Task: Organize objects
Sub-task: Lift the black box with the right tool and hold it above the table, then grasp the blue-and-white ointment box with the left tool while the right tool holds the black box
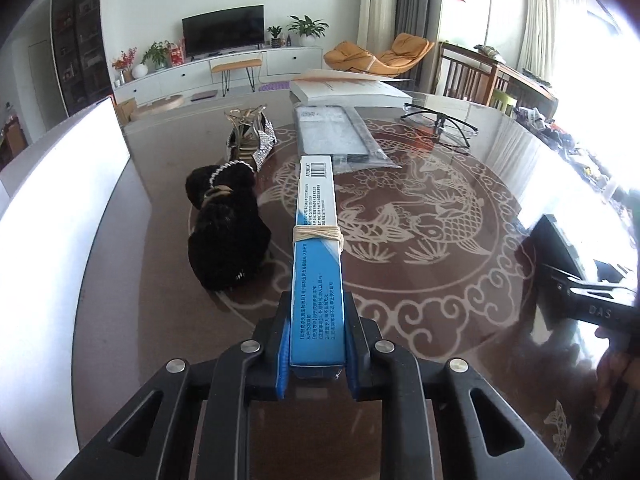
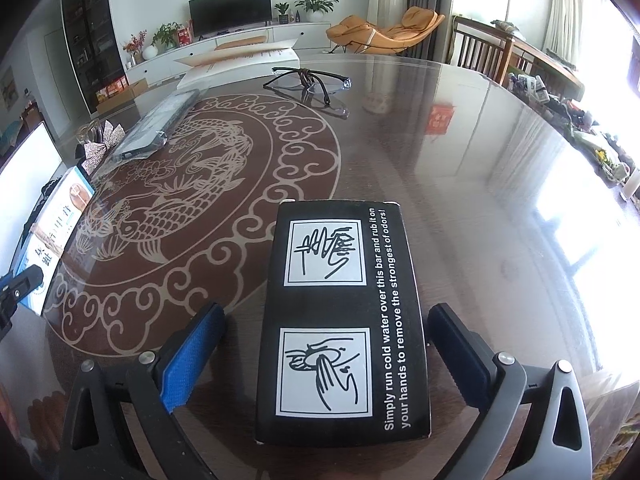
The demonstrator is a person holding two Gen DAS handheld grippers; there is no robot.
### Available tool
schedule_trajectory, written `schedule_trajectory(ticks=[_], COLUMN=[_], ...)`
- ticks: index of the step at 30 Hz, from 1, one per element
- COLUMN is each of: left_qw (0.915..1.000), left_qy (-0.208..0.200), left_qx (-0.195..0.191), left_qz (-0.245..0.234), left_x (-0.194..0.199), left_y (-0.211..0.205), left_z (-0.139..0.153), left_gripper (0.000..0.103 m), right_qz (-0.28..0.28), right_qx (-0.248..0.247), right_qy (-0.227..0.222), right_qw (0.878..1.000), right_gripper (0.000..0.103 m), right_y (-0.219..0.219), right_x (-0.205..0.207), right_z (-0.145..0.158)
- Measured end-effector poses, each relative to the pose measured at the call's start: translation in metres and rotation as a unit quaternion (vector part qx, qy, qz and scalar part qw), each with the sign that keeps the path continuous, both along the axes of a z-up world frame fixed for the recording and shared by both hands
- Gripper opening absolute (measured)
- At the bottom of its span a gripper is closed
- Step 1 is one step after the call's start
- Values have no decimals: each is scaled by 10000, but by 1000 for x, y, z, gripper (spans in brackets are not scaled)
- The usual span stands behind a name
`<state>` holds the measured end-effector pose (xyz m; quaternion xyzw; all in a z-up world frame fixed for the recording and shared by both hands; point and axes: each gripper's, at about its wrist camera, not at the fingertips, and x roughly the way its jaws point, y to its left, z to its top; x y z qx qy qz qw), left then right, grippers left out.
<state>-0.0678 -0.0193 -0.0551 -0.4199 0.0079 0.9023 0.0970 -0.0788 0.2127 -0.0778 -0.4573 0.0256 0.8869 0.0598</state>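
A: What does the left gripper [image 1: 316, 344] hold?
B: Its jaws are clamped on a long blue-and-white cardboard box [image 1: 318, 256] bound with a rubber band, held out over the fish-patterned glass table [image 1: 460, 264].
A: And the right gripper [image 2: 320, 356]?
B: Spread wide apart, astride a flat black printed box [image 2: 344, 320] lying on the table; pads apart from it. Farther off lie clear eyeglasses [image 2: 312, 80].

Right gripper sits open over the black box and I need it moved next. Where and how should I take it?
Grip the black box across its two long sides near the near end. It lies flat, lengthwise between the right gripper's open fingers, so closing straight in should work.
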Motion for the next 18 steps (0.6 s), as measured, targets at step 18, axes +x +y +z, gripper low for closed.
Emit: schedule_trajectory(ticks=[18], left_qw=[9876], left_qy=[-726], left_qx=[1048], left_qz=[921], left_x=[33], left_y=[-68], left_z=[13], left_gripper=[47], right_qz=[5], right_qx=[0], right_qy=[-3], right_qw=[10000], right_gripper=[102], right_y=[0], right_x=[0], right_z=[0])
